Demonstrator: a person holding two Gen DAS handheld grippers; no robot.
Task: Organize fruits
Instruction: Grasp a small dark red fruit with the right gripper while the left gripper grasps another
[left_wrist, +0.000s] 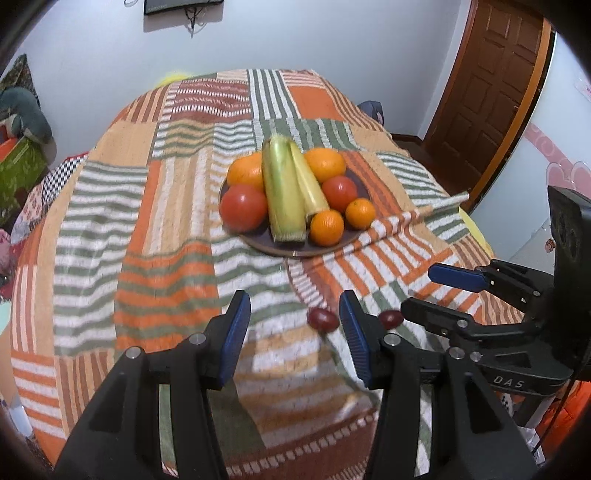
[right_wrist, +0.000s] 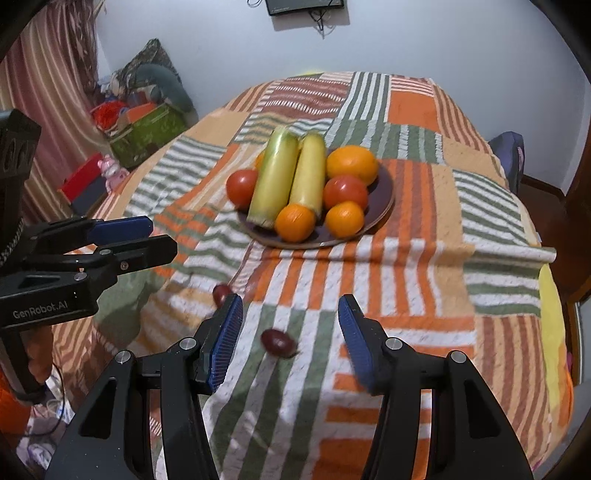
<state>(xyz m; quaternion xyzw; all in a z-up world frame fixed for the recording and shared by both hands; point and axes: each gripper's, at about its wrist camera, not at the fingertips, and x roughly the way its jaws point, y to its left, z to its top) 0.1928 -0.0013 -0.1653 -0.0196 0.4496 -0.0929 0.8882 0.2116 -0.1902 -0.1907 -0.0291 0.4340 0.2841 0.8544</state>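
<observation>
A dark plate on the striped cloth holds oranges, tomatoes and two corn cobs. Two small dark red fruits lie on the cloth in front of the plate: one and another. My left gripper is open and empty above the cloth. My right gripper is open and empty, with the nearer small fruit just ahead between its fingers.
The striped patchwork cloth covers the whole table and is wrinkled at the right. A brown door is at the back right. Boxes and toys stand on the floor at the left.
</observation>
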